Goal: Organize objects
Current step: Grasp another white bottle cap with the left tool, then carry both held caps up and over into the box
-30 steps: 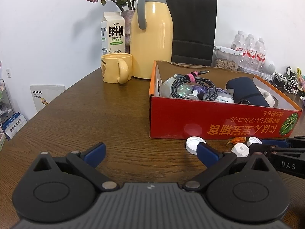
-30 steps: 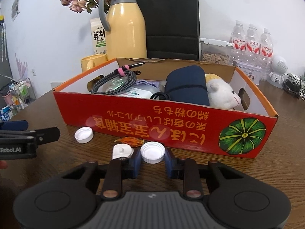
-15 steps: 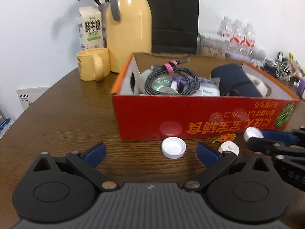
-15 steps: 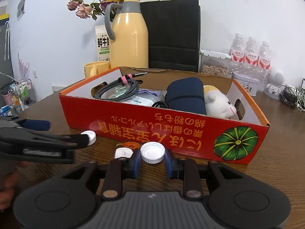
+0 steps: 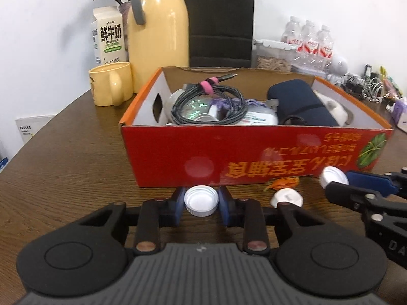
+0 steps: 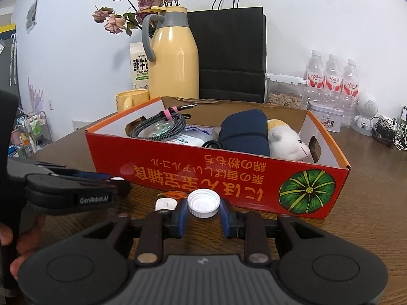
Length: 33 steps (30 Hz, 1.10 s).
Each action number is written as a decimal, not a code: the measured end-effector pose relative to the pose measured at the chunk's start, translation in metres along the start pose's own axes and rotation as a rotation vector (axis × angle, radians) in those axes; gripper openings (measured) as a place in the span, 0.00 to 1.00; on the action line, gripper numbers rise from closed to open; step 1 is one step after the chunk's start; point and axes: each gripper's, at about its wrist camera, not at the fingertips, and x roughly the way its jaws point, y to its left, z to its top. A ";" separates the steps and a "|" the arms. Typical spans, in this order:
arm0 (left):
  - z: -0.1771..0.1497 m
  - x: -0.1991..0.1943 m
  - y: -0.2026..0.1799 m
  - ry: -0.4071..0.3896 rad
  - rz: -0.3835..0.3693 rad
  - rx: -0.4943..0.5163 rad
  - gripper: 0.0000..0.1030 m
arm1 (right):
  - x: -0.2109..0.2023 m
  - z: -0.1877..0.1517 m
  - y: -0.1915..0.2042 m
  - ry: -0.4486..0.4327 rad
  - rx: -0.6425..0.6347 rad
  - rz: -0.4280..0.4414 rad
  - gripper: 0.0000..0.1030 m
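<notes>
Bottle caps in front of the red box (image 5: 254,152)
I see my left gripper (image 5: 201,202) clamped on one white cap (image 5: 201,200), my right gripper (image 6: 203,207) on another cap (image 6: 203,202).

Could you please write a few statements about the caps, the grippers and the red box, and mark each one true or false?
1. Each gripper has a white bottle cap between its fingers. True: left gripper, right gripper.
2. The red box is empty. False: it holds a coiled cable, a navy pouch and a plush toy.
3. The yellow mug is inside the box. False: it stands outside it on the table.
4. An orange wrapper lies before the box. True.
</notes>
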 end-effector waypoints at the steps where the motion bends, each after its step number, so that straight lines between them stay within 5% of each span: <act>1: -0.001 -0.002 -0.001 -0.012 0.001 0.002 0.28 | -0.001 0.000 0.000 -0.002 0.000 0.001 0.25; 16: -0.002 -0.041 -0.010 -0.149 -0.012 -0.020 0.28 | -0.021 0.002 -0.005 -0.078 0.011 0.000 0.25; 33: 0.066 -0.044 -0.030 -0.289 -0.046 -0.013 0.28 | -0.026 0.062 -0.033 -0.209 -0.016 -0.077 0.25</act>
